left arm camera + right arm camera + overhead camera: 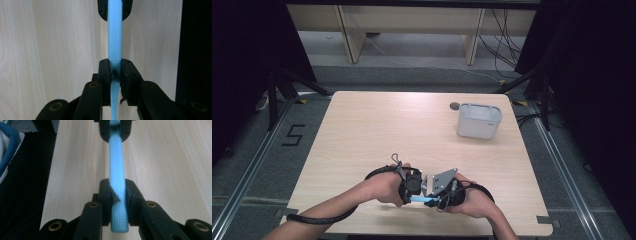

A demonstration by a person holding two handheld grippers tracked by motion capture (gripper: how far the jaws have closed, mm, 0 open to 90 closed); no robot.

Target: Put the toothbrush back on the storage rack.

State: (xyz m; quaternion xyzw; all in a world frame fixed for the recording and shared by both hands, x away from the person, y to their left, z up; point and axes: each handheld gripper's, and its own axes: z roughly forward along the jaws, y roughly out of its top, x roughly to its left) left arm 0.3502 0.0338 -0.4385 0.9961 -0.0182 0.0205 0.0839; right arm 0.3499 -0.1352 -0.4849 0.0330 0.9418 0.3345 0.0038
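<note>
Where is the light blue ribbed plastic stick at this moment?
The light blue ribbed plastic stick is at the table's near edge in the high view, clamped between the left gripper and right gripper.

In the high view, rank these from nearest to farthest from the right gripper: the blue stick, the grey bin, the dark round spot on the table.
1. Blue stick: clamped in the right gripper, near edge of the table.
2. Grey bin: far right part of the table.
3. Dark round spot: just beyond the bin's left corner.

A grey bin (479, 120) stands on the wooden table (377, 125).
</note>
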